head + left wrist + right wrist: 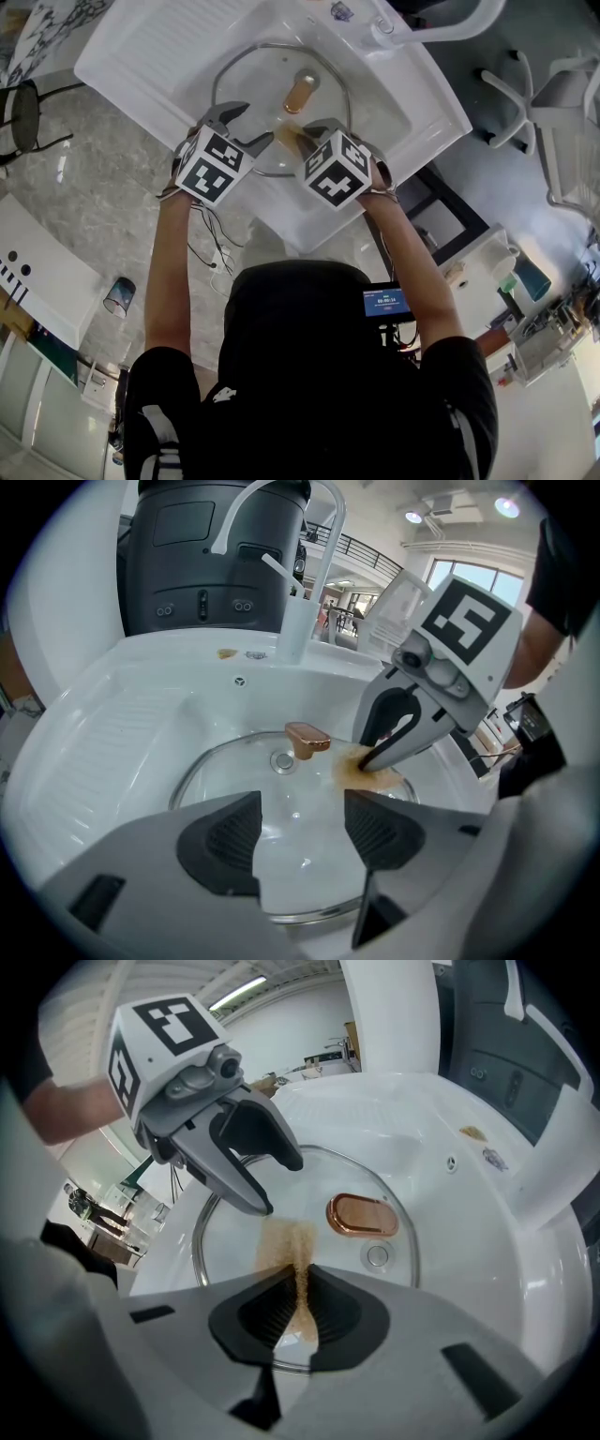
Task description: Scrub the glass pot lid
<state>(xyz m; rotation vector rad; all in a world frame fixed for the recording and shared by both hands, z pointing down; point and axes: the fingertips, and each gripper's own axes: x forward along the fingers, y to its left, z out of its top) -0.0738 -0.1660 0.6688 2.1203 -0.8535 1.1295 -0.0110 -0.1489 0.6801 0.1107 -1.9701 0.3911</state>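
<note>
Pinching one scrub pad point(286, 1241) against one glass pot lid point(251, 94)

Two grippers hang side by side over the lid, which lies flat in the single white sink point(169, 56) beneath them, its one copper knob point(300, 92) just ahead. The right gripper point(302, 1283) is clamped on the thin brown pad. The left gripper point(302, 832) is spread wide and empty.

Head view steeply down over sink point(398, 105); both gripper views close, low, angled inward, sharing glass pot lid point(248, 769).
</note>
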